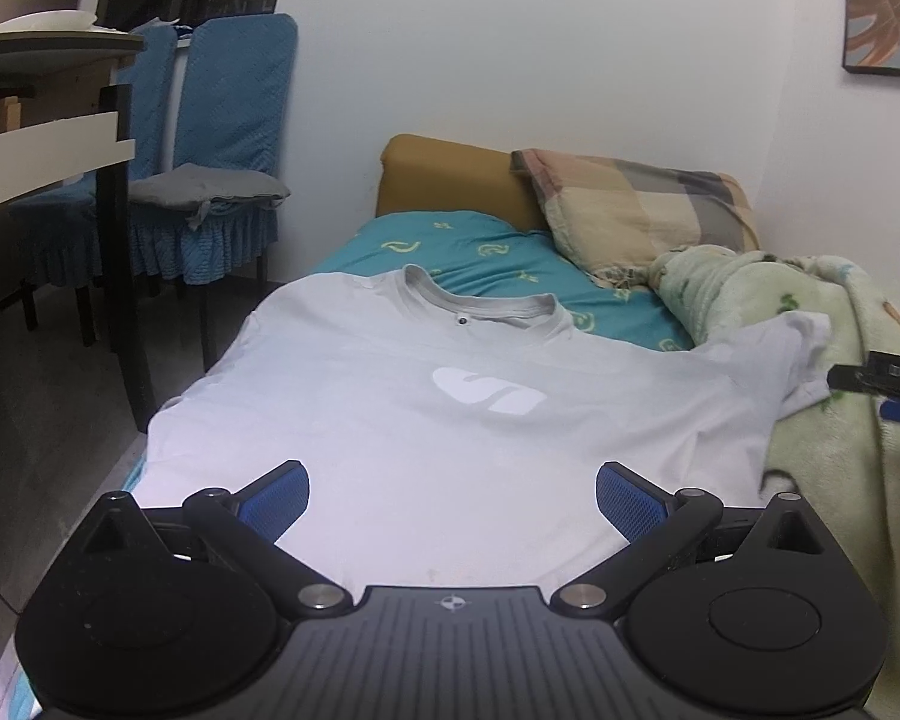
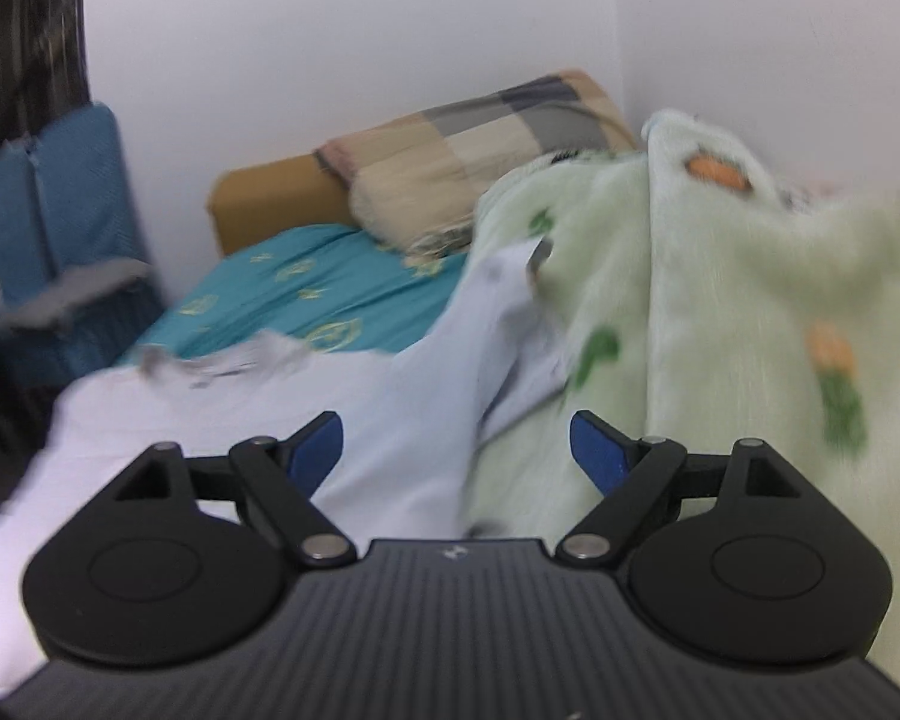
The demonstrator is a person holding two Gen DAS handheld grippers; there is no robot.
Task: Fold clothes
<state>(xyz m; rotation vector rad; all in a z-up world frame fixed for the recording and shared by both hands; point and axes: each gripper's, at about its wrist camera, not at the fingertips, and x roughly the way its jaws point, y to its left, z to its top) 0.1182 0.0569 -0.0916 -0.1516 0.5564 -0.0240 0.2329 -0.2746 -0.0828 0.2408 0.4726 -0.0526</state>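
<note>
A pale grey-white T-shirt (image 1: pixel 426 438) with a white logo lies flat, front up, on the bed, collar toward the far wall. Its right sleeve (image 1: pixel 804 354) rides up onto a green blanket. My left gripper (image 1: pixel 453 492) hovers open over the shirt's lower middle, nothing between its blue pads. The right wrist view is blurred: the right gripper (image 2: pixel 456 450) is open just above the shirt's right side (image 2: pixel 402 438), where the sleeve (image 2: pixel 510 312) meets the blanket. The right gripper's tip (image 1: pixel 876 384) shows at the right edge of the left wrist view.
A teal bedsheet (image 1: pixel 486 258) covers the bed. A checked pillow (image 1: pixel 636 210) leans at the head. The fluffy green blanket (image 2: pixel 750 324) is heaped along the right. Blue-covered chairs (image 1: pixel 222 168) and a table (image 1: pixel 42 114) stand left of the bed.
</note>
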